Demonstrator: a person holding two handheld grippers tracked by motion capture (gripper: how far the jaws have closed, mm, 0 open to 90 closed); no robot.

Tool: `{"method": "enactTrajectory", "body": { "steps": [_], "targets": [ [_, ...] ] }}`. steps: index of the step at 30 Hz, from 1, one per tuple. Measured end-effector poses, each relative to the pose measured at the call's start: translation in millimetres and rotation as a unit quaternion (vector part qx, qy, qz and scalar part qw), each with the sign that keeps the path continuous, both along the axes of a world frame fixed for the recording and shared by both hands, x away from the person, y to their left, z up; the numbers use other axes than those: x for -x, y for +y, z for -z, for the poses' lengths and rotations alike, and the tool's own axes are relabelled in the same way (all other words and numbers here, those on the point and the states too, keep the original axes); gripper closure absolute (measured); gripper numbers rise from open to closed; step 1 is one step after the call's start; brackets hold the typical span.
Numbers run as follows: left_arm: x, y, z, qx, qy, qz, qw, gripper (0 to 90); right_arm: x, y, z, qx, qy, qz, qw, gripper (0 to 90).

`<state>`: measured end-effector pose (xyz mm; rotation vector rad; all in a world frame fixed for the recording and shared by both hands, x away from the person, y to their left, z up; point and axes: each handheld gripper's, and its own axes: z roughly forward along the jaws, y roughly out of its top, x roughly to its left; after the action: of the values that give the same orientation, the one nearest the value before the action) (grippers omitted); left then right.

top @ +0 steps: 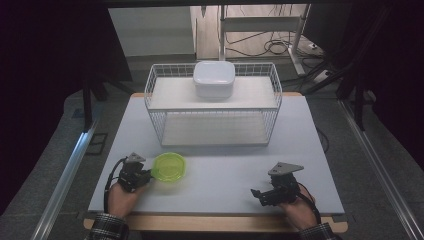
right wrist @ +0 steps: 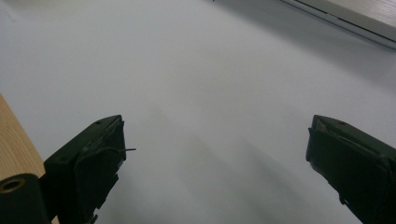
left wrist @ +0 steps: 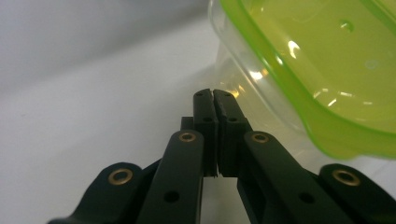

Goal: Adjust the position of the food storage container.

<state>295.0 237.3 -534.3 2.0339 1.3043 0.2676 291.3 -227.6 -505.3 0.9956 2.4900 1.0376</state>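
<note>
Left tongs (top: 146,176) pressed together, nothing between the pads, tips just beside the near-left rim of the green container (top: 170,166); contact impossible to confirm. In the left gripper view, same left tongs (left wrist: 215,95) seen with black jaws meeting along one thin seam, tips close under the clear wall of the green container (left wrist: 327,70). Right tongs (top: 257,194) spread wide, holding nothing, low over the tabletop (top: 225,180) near its front right edge, well apart from the container. In the right gripper view, right tongs (right wrist: 217,140) showing two black jaws far to either side with bare surface between.

Green container resting on the tabletop, front left of centre, just in front of the wire basket (top: 213,107). Basket standing at the back middle of the tabletop, open mesh sides, a flat white shelf inside. White lidded box (top: 214,77) sitting on top of that shelf, at its back middle. Nothing lying between the left tongs and the container; open tabletop between container and right tongs.

Container: translucent lime plastic, glossy, rounded corners, thick rim over a clearer wall. Tabletop: pale, matte, smooth, with a wooden edge strip at the front. Basket: thin white wire in a grid. Box: opaque white, square with softly rounded corners.
</note>
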Motion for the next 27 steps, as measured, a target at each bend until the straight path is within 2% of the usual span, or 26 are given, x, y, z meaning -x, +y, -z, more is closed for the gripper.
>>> {"method": "enactTrajectory", "body": {
  "steps": [7,11,17,27],
  "targets": [
    [-1.9,-7.9,-0.4,0.004,-0.002,0.005,1.0,88.6,0.2,1.0,0.7,0.002,0.001,-0.001,1.0,5.4],
    [-2.0,-12.2,-0.7,0.008,-0.007,0.021,0.9997,88.5,0.1,0.8,0.8,0.003,0.001,-0.001,1.0,5.5],
    [-0.8,-27.7,-0.8,0.013,-0.009,0.044,0.9989,88.1,0.4,1.7,1.1,0.004,0.002,-0.003,1.0,5.5],
    [2.0,-55.8,-1.6,-0.003,-0.027,0.084,0.9961,88.0,0.5,2.3,1.6,0.004,0.002,-0.005,1.0,5.5]
  ]
}}
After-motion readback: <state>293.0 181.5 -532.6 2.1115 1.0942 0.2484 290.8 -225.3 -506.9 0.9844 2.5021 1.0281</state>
